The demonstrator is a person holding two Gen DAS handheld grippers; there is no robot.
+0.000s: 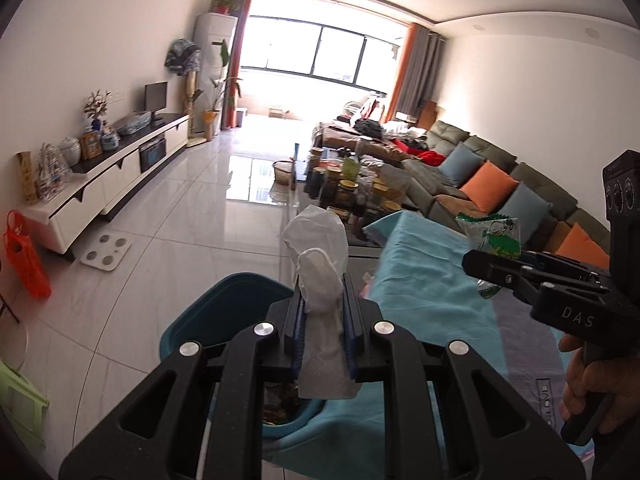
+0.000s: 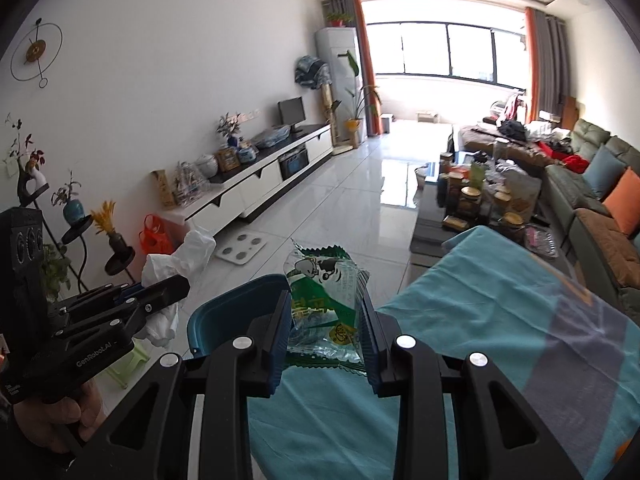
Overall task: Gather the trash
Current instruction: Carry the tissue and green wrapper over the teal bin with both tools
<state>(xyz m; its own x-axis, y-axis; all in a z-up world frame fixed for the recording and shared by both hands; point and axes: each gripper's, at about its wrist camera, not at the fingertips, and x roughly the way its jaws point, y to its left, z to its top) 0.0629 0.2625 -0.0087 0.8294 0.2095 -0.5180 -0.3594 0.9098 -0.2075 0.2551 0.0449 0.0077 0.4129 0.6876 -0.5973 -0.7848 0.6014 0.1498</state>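
White letters "DAS" are showing on the black body of the right gripper (image 1: 494, 270) in the left wrist view. "GenRobot.AI" is running along the body of the left gripper (image 2: 160, 296) in the right wrist view. "LOVE" is reading sideways on the grey cloth (image 1: 532, 344). The green snack wrapper (image 2: 326, 304) is carrying print too small to read.

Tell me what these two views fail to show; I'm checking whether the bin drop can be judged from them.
- Blue bin: both views, its inside is mostly covered by the gripper bodies; contents unreadable.
- Snack wrapper: print too small to read; in the left view the right gripper hides its lower part.
- White tissue: lower end runs behind the left gripper.
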